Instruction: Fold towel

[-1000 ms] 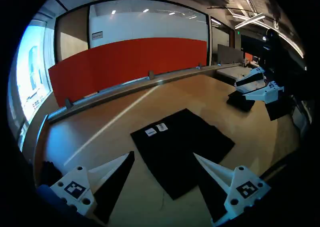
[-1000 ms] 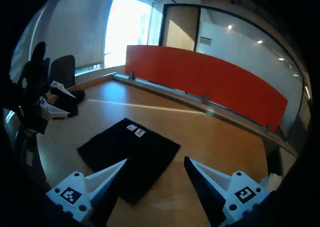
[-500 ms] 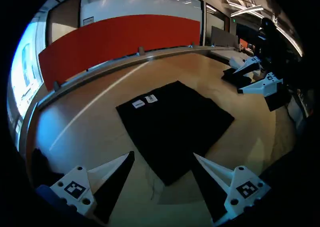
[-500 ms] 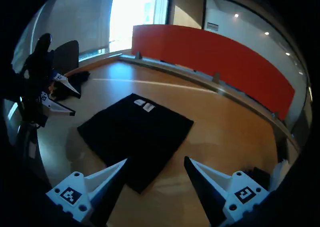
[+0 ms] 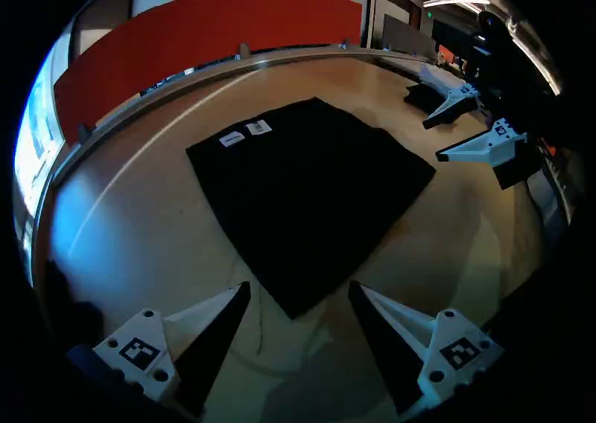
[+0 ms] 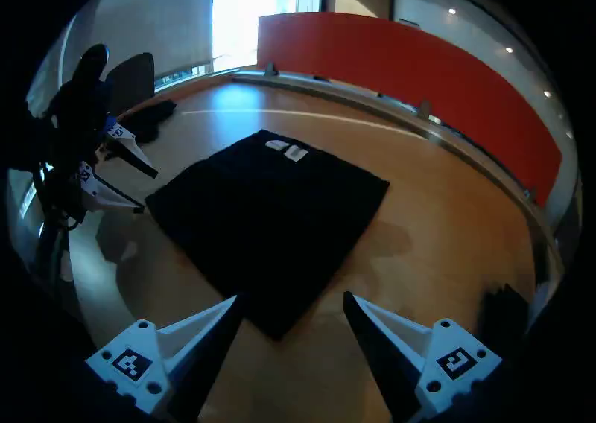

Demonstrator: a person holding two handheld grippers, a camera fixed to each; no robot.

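A black towel (image 5: 313, 192) lies flat on the table (image 5: 127, 222), its white labels (image 5: 232, 139) unreadable.

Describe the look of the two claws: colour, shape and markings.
The left claw and right claw match: each has two white wedge-shaped fingers tapering to sharp tips, black pads on the inner faces, and a square black-and-white marker near each finger's base.

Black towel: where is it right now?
The black towel lies flat on the wooden table, mid-frame in both views, one corner just ahead of the left gripper, another ahead of the right gripper.
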